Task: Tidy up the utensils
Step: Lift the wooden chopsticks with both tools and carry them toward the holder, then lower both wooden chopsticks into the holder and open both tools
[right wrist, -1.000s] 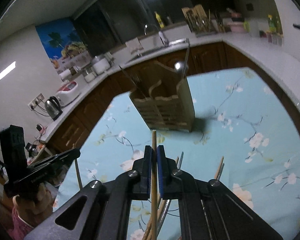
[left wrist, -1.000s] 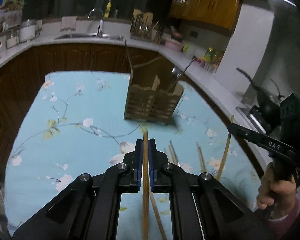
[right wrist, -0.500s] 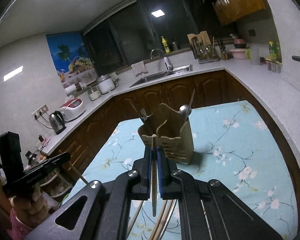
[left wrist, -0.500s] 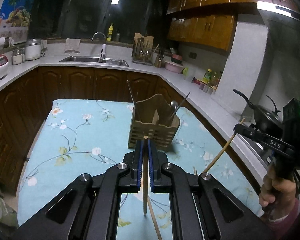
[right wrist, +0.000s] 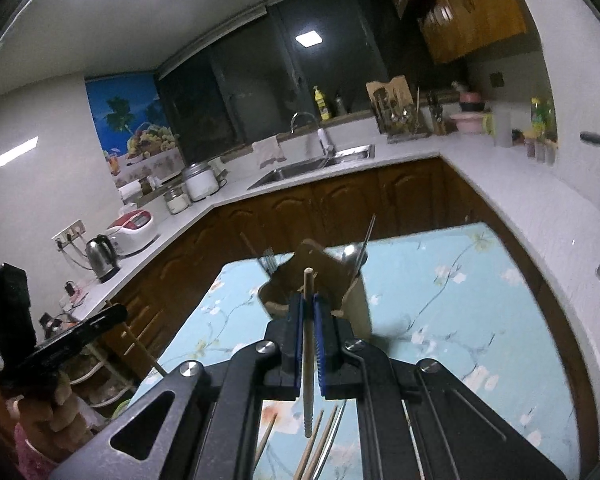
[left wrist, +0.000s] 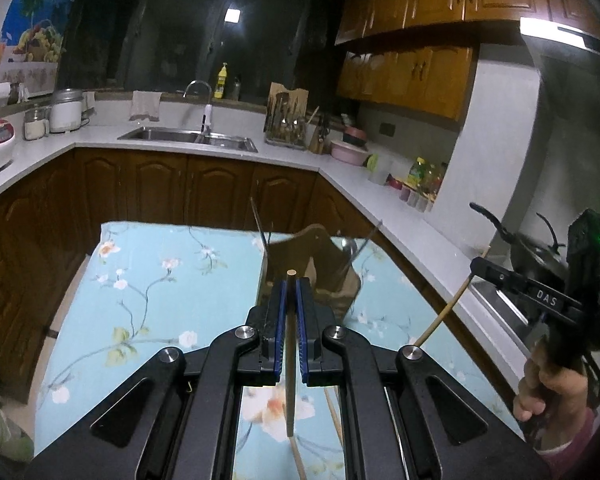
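My left gripper (left wrist: 290,288) is shut on a wooden chopstick (left wrist: 289,360) and holds it above the floral table. My right gripper (right wrist: 308,300) is shut on another wooden chopstick (right wrist: 308,360). It also shows at the right of the left wrist view (left wrist: 444,316). A wooden utensil holder (left wrist: 320,268) stands on the table just beyond both grippers, with a fork (right wrist: 269,262) and a spoon (right wrist: 352,254) in it. Several chopsticks (right wrist: 320,440) lie on the cloth below the right gripper.
The table has a light blue floral cloth (left wrist: 160,280). Dark wooden cabinets and a white counter with a sink (left wrist: 188,136) wrap around behind. A kettle (right wrist: 102,256) and rice cooker (right wrist: 134,228) stand at the left. A pan (left wrist: 540,248) is at the right.
Both grippers have risen and tilted up with their chopsticks, lifting them off the table. The holder now looks lower and closer to the fingertips.
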Demonstrator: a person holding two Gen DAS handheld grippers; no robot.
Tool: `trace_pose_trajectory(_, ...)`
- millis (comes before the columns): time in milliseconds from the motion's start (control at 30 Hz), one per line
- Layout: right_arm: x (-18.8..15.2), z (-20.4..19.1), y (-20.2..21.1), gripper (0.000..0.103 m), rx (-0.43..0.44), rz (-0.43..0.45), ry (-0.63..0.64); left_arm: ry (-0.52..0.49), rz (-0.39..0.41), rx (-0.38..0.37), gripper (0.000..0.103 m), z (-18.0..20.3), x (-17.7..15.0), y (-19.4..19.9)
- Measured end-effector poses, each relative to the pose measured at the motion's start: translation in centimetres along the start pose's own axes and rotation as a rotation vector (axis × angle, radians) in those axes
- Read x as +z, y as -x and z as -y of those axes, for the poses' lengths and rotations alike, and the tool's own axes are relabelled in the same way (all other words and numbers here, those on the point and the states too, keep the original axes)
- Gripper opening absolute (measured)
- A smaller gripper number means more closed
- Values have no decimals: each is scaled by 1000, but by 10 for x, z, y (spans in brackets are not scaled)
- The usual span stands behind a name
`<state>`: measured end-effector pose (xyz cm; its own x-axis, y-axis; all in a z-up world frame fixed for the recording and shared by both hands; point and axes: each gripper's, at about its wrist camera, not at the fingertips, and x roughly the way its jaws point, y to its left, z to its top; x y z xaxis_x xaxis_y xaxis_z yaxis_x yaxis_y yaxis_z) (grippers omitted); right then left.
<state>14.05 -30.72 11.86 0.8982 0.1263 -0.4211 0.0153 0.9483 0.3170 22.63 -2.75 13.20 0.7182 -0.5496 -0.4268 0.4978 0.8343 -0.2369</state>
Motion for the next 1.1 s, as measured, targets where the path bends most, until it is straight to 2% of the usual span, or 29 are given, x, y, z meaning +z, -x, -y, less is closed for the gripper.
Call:
trace_pose_trajectory(200,35,6,-13,5,-15,71,-13,-12,77,10,4,1,44,-17)
trace_pose_trajectory(400,73,19,-28,5,-42,167,-62,-14,213,26,4,5,89,-34)
trace_pose_trajectory(600,96,24,-49,5,-72,221,-66,18,267,48,4,-4,114,-79)
trace_pose_trajectory(800,78,26,-84,5,-119,208,-43,84,244,68,4,-18,93,-127)
trace_pose_trajectory(1100,35,34,-124,5,-130,136,-54,111,148,66,5,-28,43,-163)
